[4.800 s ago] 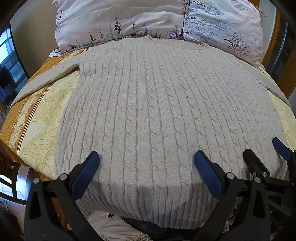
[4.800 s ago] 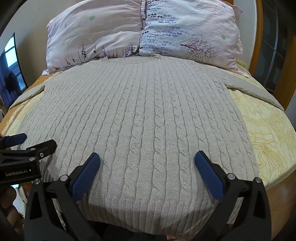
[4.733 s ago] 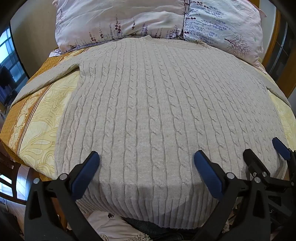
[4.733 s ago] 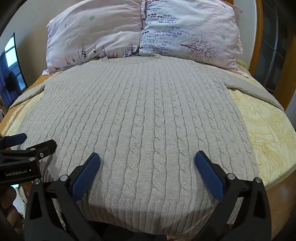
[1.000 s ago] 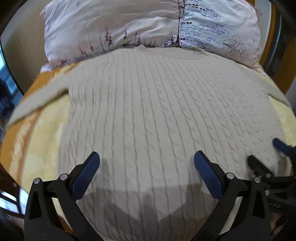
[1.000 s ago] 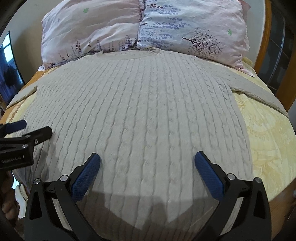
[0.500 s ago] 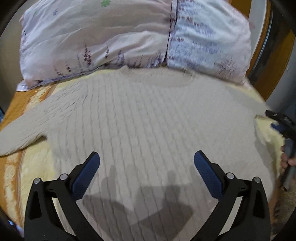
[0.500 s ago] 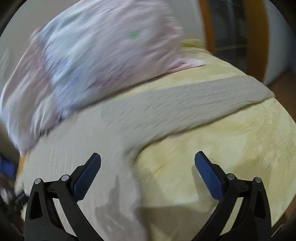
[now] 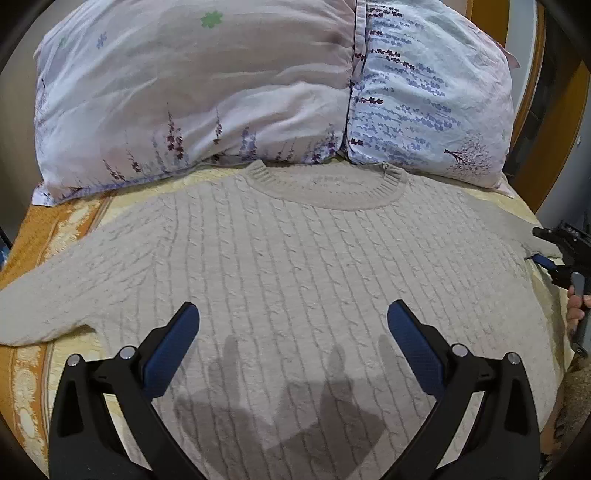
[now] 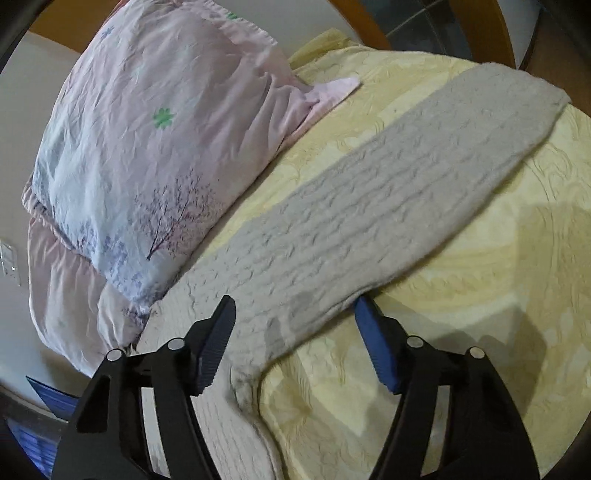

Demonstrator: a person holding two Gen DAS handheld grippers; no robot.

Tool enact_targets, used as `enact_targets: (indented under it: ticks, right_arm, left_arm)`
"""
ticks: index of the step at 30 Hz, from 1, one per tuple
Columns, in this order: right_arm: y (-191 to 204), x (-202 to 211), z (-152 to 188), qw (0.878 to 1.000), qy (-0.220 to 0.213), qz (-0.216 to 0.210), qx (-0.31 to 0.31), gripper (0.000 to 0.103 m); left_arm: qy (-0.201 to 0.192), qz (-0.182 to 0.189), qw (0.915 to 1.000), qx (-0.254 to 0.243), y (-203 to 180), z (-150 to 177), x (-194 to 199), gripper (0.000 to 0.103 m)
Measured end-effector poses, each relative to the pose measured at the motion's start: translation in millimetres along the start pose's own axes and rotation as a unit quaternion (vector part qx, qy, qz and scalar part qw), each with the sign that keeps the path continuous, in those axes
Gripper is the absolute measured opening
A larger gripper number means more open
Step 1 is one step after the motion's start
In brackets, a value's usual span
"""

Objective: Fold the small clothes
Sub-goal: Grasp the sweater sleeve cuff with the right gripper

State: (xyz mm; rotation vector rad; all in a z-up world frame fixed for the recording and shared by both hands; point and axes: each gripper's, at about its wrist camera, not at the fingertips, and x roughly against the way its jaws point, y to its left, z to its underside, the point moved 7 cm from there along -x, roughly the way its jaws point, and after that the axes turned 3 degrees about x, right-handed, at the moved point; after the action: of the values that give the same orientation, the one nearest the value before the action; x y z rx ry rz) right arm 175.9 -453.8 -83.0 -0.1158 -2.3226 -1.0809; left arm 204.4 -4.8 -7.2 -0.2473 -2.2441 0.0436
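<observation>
A beige cable-knit sweater [image 9: 295,266] lies flat on the bed, collar toward the pillows, sleeves spread out to both sides. My left gripper [image 9: 291,332] is open and empty, hovering over the sweater's chest. My right gripper [image 10: 295,317] is open, its jaws either side of the base of the right sleeve [image 10: 388,206] near the armpit, one blue pad slipped under the sleeve's edge. The right gripper also shows at the right edge of the left wrist view [image 9: 554,254]. The left sleeve [image 9: 48,291] lies out to the left.
Two floral pillows [image 9: 199,96] [image 9: 432,99] stand against the headboard behind the collar. The yellow patterned bedspread [image 10: 461,332] lies under the sweater. A wooden bed frame [image 10: 480,33] runs along the right. The bed's edge falls away at the left.
Both grippers moved up the bed from the hem toward the shoulders. The right gripper swung right and came down at the base of the right sleeve, jaws narrowing around its edge.
</observation>
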Motion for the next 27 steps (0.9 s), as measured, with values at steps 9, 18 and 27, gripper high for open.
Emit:
enact_targets:
  ticks: [9, 18, 27]
  right_arm:
    - [-63, 21, -48, 0.993, -0.077, 0.046, -0.080, 0.035]
    - [-68, 24, -60, 0.991, -0.100, 0.071, -0.056, 0.012]
    - [2, 43, -68, 0.986, -0.148, 0.054, 0.050, 0.011]
  left_arm:
    - [0.002, -0.003, 0.9999, -0.011, 0, 1, -7, 0.101]
    - [0.016, 0.023, 0.9995, 0.016, 9, -4, -15, 0.101]
    - [0.005, 0.024, 0.9992, 0.033, 22, -9, -13, 0.101]
